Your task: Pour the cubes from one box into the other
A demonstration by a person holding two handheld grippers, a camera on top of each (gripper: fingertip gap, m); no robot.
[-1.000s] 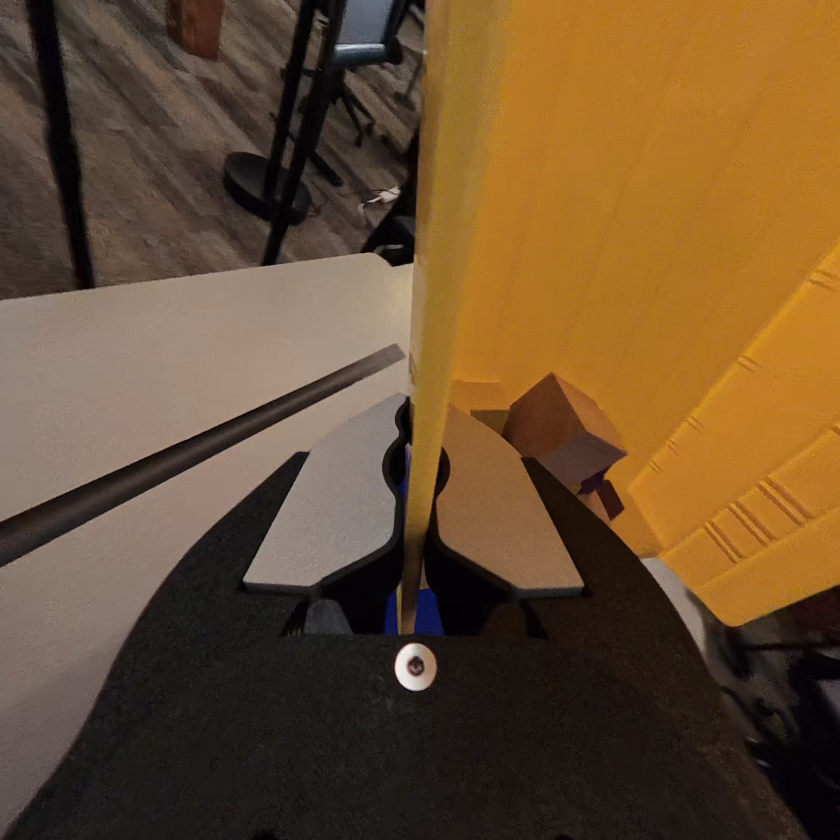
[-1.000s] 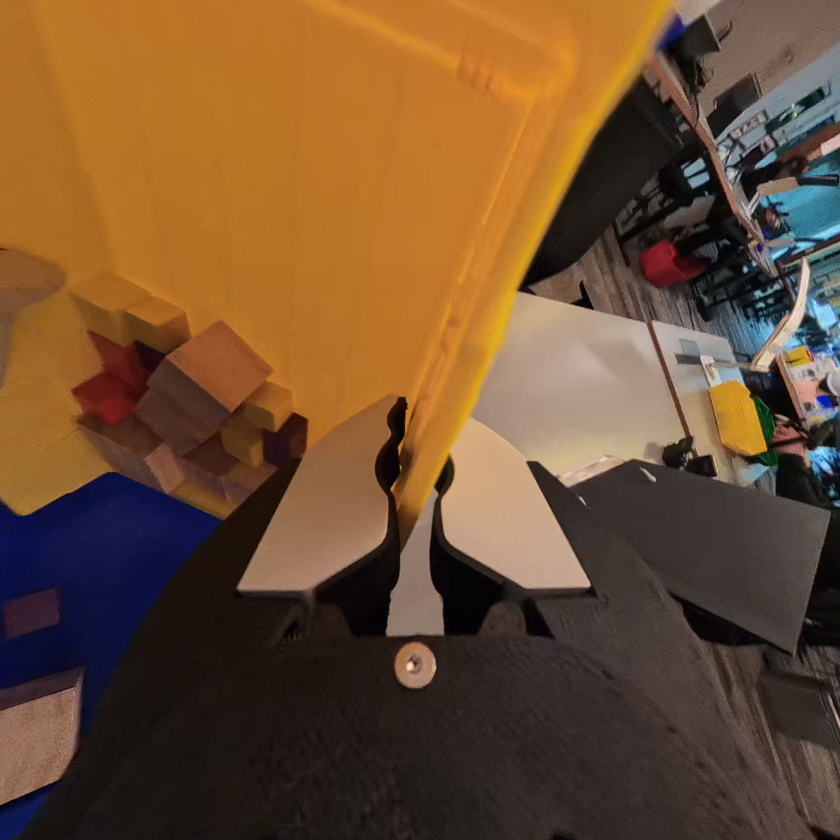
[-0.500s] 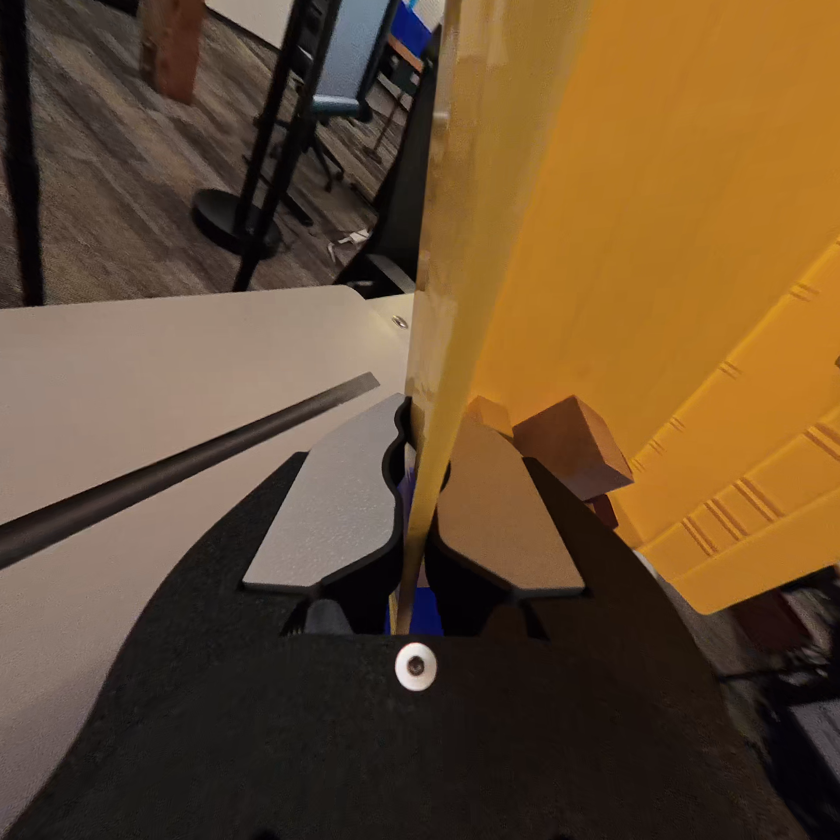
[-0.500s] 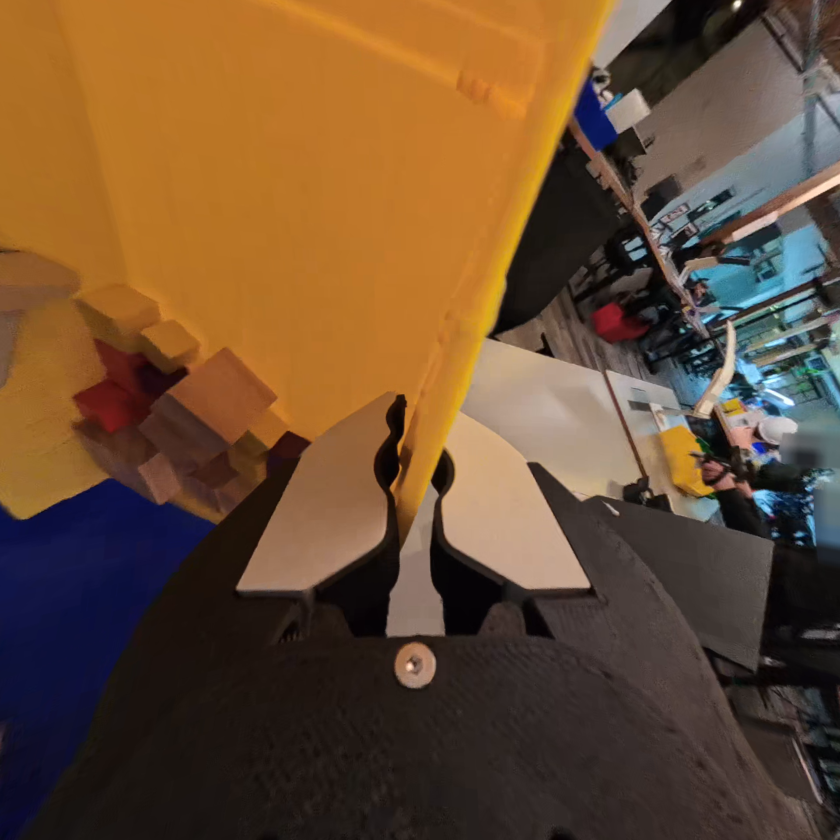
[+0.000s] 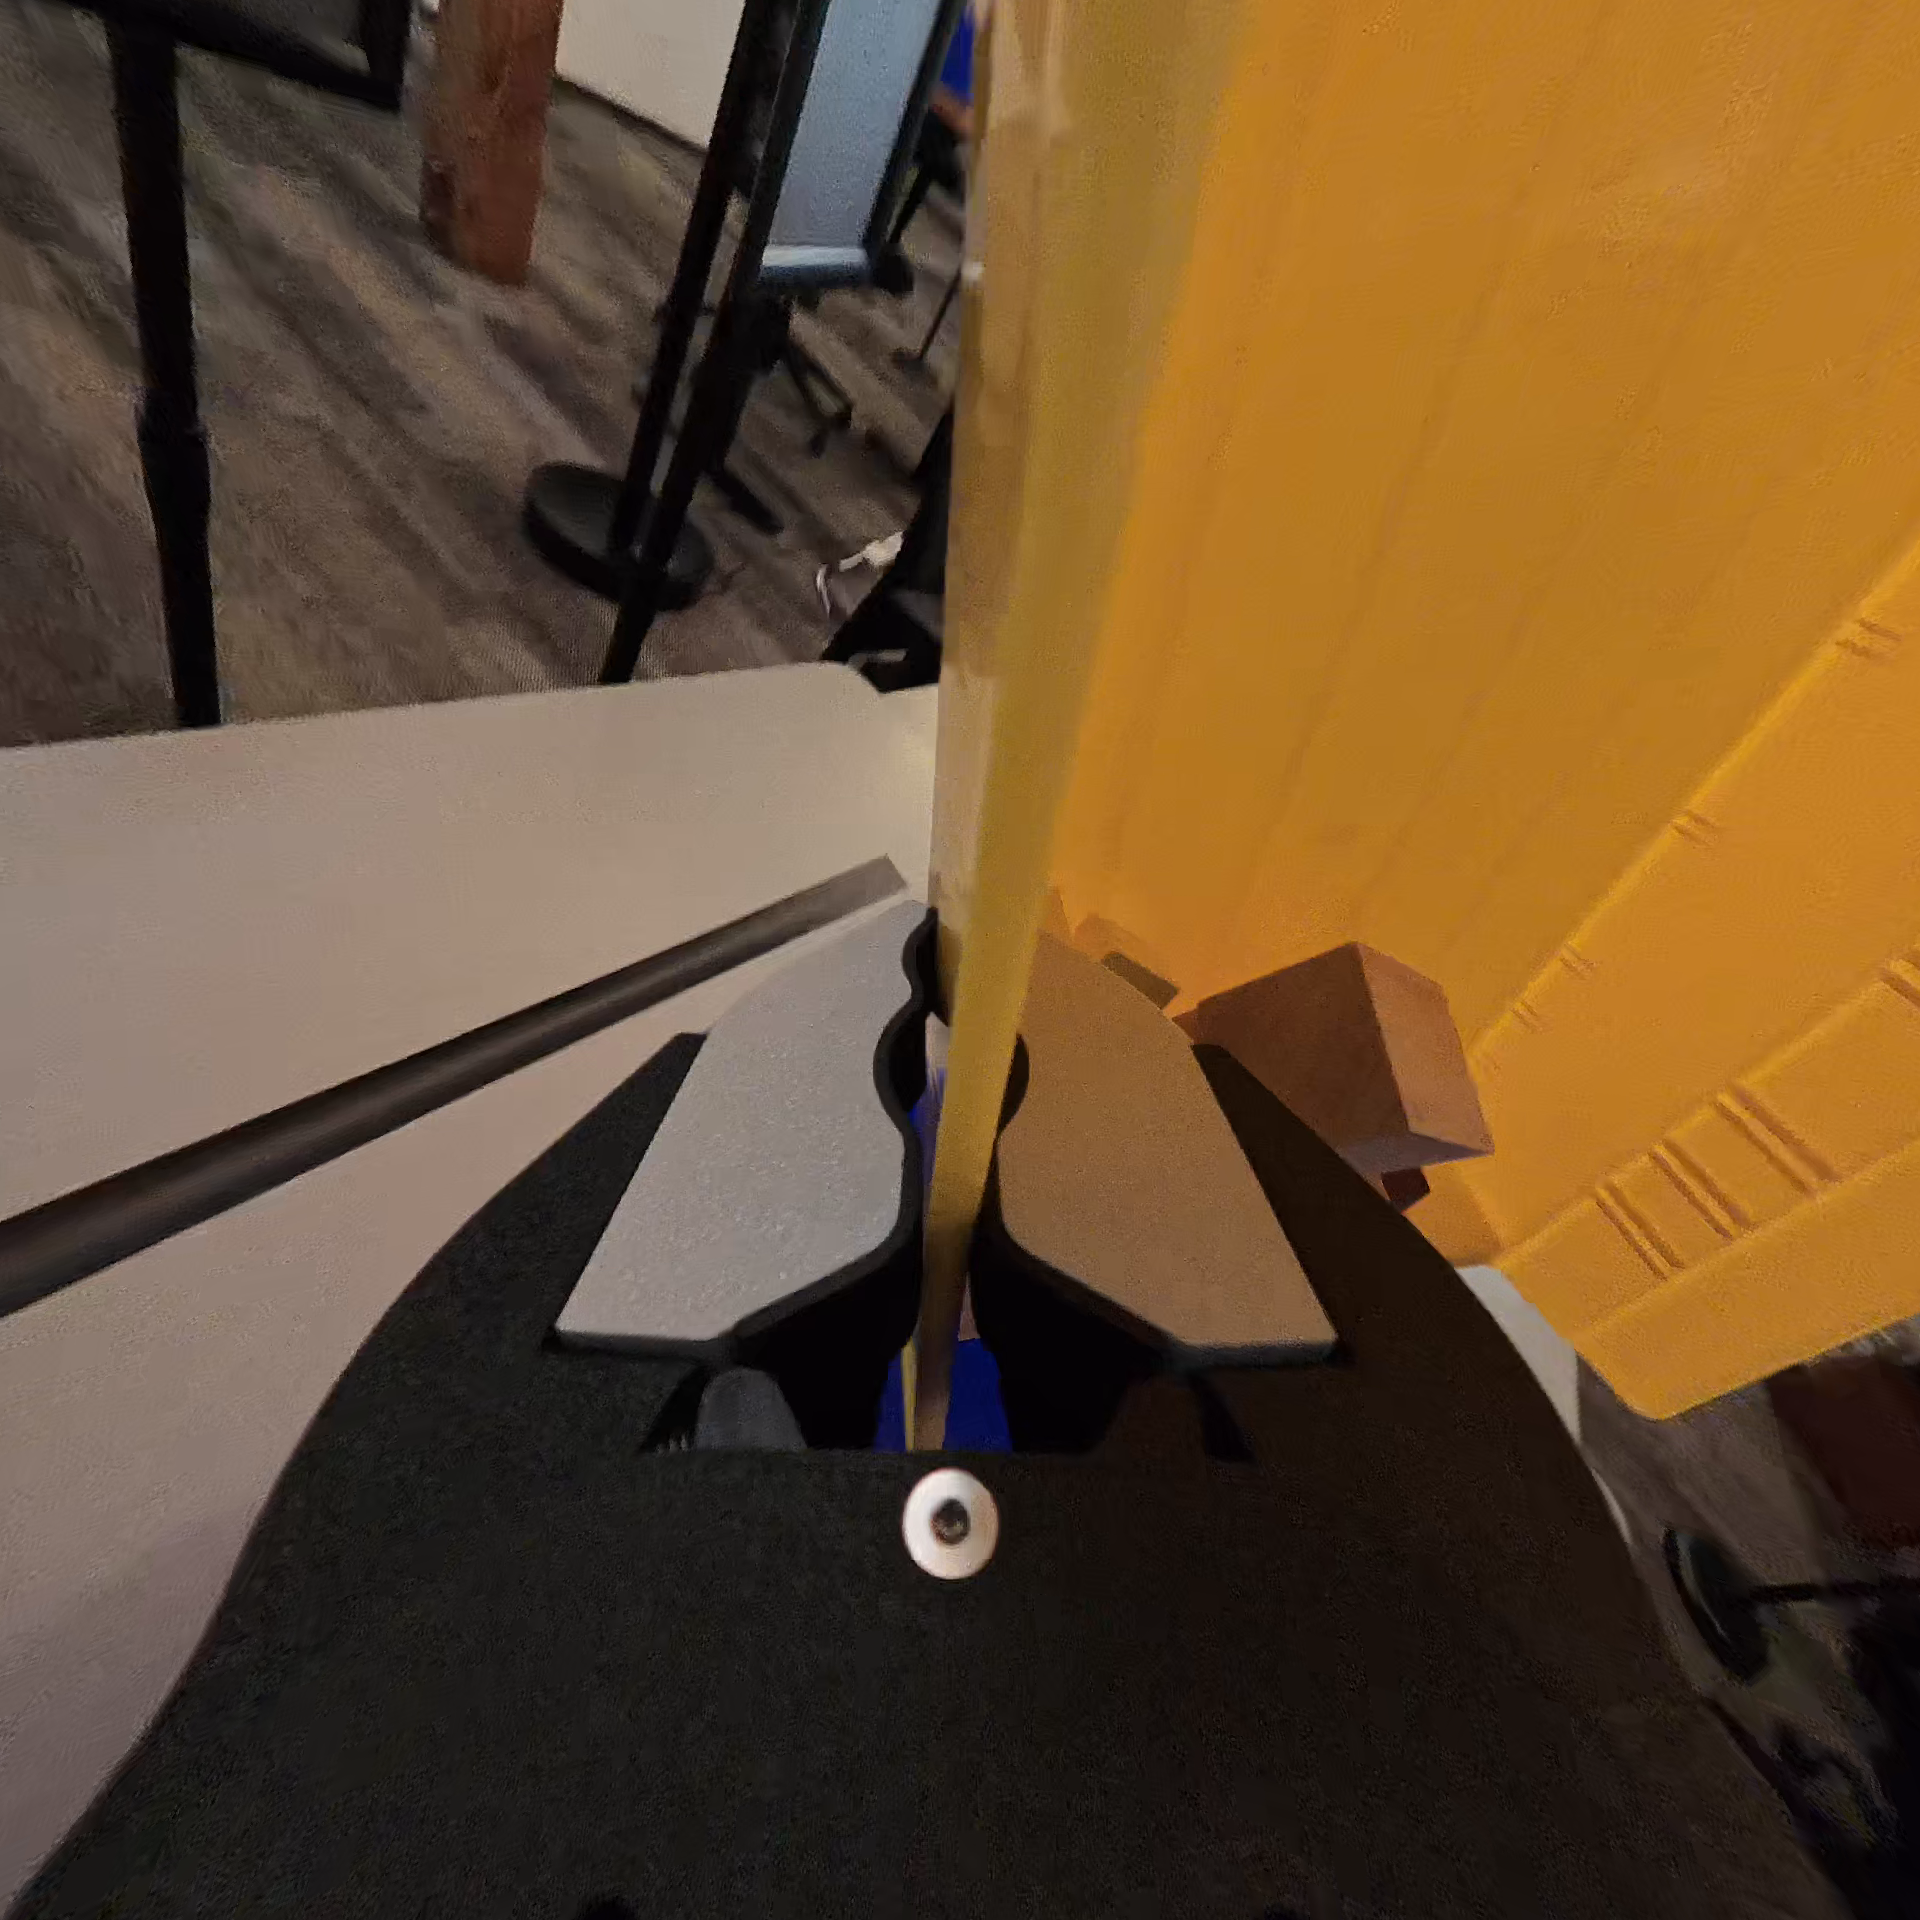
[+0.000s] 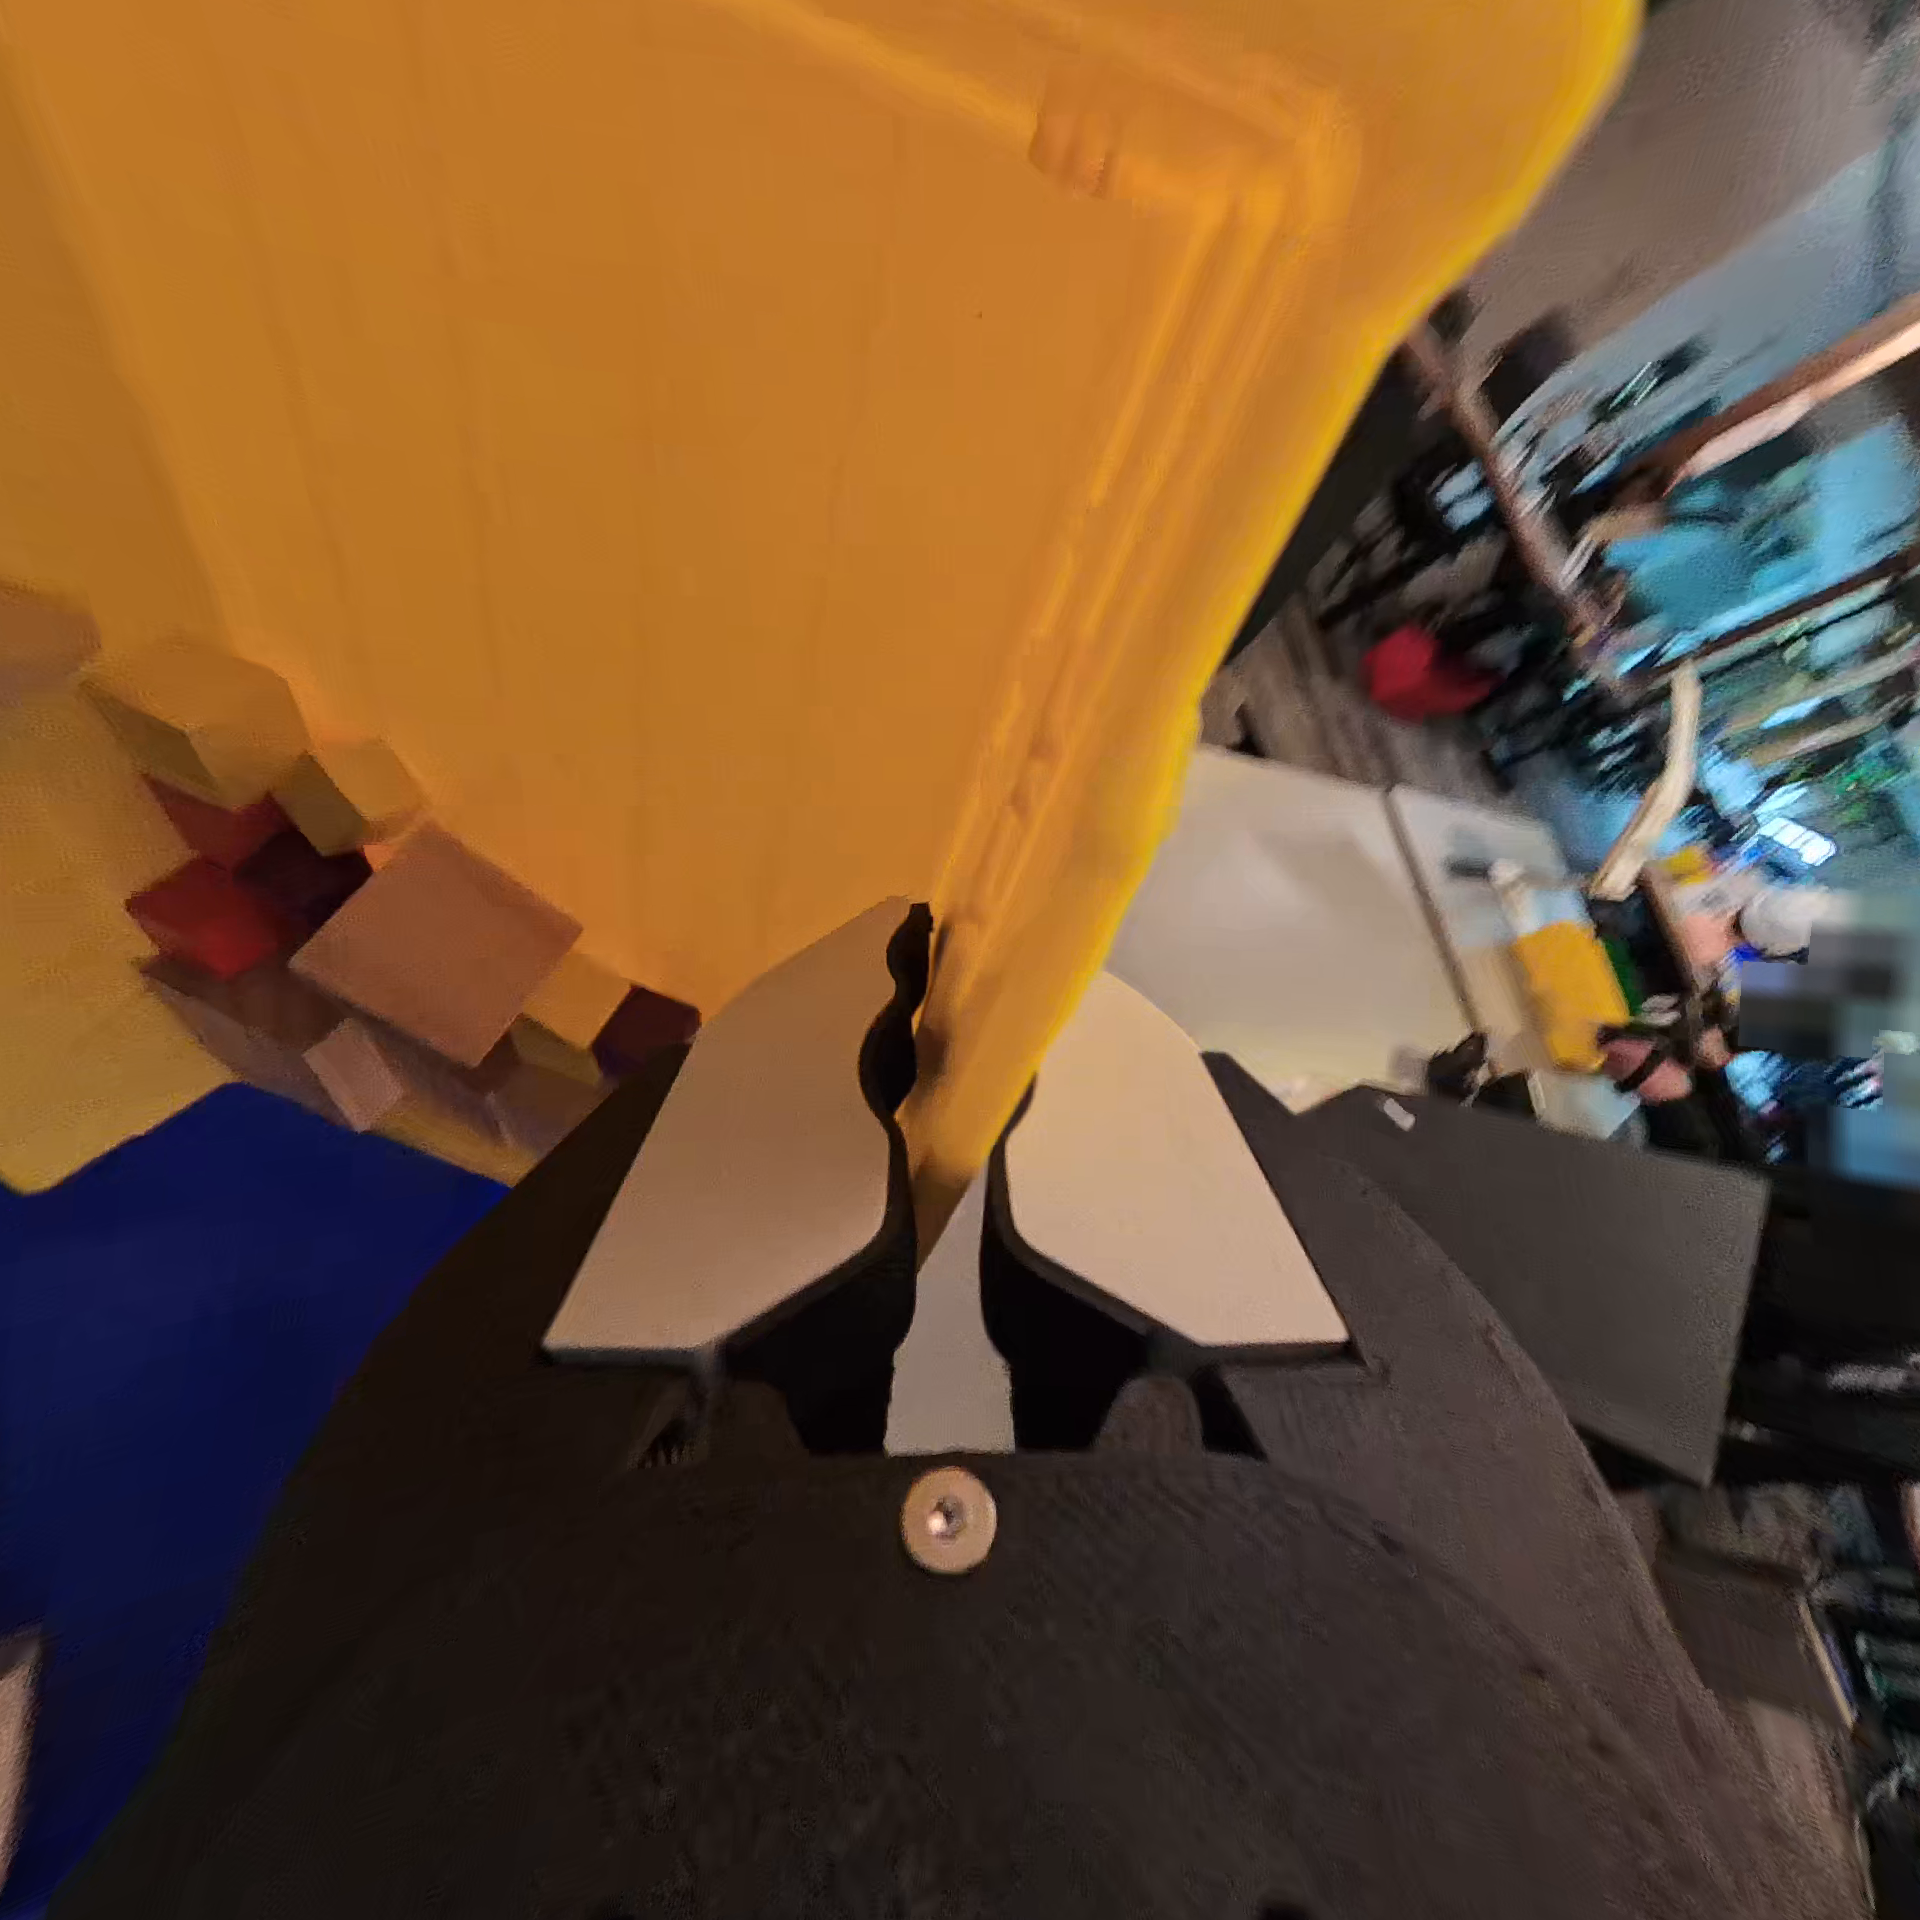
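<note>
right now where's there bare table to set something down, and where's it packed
Bare: the white table left of the yellow box, on both sides of the black rod. Also a white patch right of the box. Crowded: the box's low corner, piled with cubes, over the blue box.

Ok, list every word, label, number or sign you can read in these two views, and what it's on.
No text is readable.
yellow box: only raised ribs and a moulded bump, with no legible letters.
cubes and blue box: plain, with no markings visible.
background shelves: too blurred to read.
</note>
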